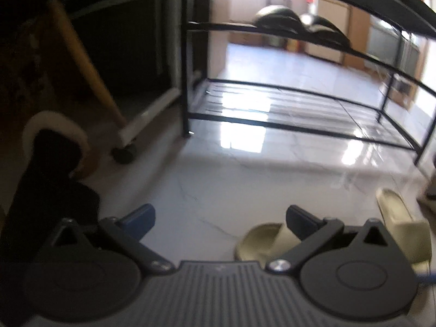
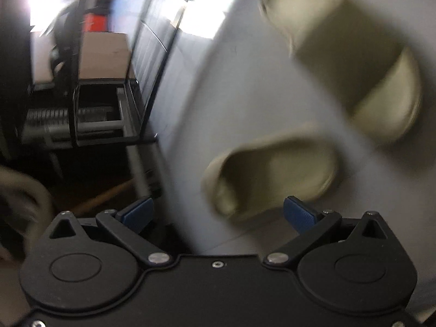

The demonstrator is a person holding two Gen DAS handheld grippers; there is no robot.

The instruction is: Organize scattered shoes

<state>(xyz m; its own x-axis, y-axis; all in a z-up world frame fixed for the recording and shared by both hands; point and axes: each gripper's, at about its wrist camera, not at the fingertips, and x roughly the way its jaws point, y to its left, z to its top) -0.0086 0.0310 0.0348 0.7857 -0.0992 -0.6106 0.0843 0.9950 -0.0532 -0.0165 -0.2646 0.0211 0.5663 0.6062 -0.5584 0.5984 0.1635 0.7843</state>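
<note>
1. Two grippers are in play. The left gripper has its blue-padded fingers spread wide with nothing between them, low over the pale glossy floor. The right gripper is likewise spread and grips nothing.
2. Two beige slides lie on the floor near both grippers. In the right wrist view the nearer slide sits just ahead of the fingers, its footbed facing up; the farther slide lies beyond it, apart, with a broad band across its top. Both are blurred. The left wrist view shows the same pair at lower right, one partly behind the right finger, the other beside it.
3. One dark boot with a white fleece cuff stands at the left.
4. One black wire shoe rack stands farther off, with two visible tiers. Its middle tier carries two dark shoes, too blurred to describe.
</note>
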